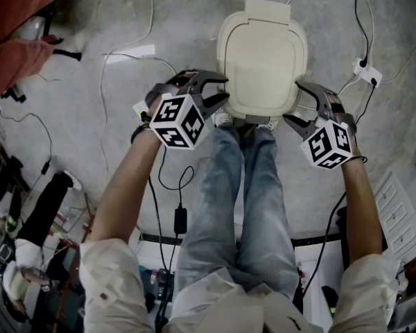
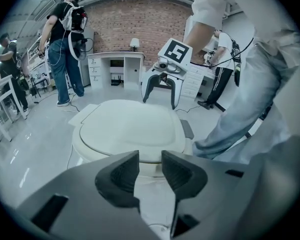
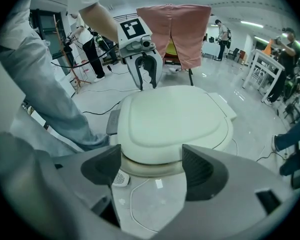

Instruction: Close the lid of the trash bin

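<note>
Looking down in the head view and finding a cream, rounded plastic trash bin (image 1: 262, 82) standing on the grey concrete floor (image 1: 76, 116) in the upper centre of the frame, with its flat cream lid (image 1: 263, 47) lying down on top. Seeing the grey two-jaw left gripper (image 1: 220, 93) sitting just beside the bin's lower left edge and the matching right gripper (image 1: 300, 105) just beside its lower right edge. Finding the person's blue-jeaned legs (image 1: 243, 200) directly below the bin, between both grippers. Noting a white power strip (image 1: 369, 73) lying at upper right, apart from the bin, a black cable adapter (image 1: 181, 220) lying left of the legs, and red cloth (image 1: 21, 19) filling the upper left corner.
</note>
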Tool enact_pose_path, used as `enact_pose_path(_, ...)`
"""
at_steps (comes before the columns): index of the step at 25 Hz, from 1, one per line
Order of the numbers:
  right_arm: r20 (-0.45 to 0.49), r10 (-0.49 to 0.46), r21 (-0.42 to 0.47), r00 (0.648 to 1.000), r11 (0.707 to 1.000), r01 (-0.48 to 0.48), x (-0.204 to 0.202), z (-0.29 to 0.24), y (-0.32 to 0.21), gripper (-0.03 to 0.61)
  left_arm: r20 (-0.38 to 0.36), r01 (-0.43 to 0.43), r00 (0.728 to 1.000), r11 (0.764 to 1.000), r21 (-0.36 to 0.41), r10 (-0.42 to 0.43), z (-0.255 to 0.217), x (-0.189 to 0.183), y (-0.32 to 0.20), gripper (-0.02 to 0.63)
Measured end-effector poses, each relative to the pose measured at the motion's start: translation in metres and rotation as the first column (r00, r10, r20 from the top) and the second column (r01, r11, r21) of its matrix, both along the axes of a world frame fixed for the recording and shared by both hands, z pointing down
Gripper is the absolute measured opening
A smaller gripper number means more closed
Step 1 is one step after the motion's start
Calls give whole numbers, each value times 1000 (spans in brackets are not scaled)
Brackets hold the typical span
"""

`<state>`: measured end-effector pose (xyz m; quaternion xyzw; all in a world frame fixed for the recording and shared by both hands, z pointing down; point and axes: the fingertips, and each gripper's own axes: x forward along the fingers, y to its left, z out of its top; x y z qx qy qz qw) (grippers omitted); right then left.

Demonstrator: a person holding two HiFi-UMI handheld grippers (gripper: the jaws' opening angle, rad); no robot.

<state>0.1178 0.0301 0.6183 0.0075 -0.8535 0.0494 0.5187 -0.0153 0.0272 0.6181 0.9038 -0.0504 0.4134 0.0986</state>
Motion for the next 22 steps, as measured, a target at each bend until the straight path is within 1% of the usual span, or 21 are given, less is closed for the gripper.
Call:
enact_pose_path(7,-8,15,-8,1000,1000,-15,-1,2,0,390,17,13,1000,1000,5,-13,2,0,1,153)
enact_pose_path(9,1,54,-9,999,998,-54,-3,1,-5,368,21,14,1000,1000,11,-14,3,0,1,152)
enact_pose_path(10,7,76,-11,997,997,-76,-4,0,-7,334,22,14,1000,1000,13,-14,3,0,1,149)
enact_pose_path(11,11,87,-12,996,996,-87,-4,0,-10,327,22,14,1000,1000,15,-14,2,0,1,149)
enact_pose_path(22,18,100,-6,995,995,-100,-4,1,-10,327,14,29,999,999,15,-29,3,1,1,149)
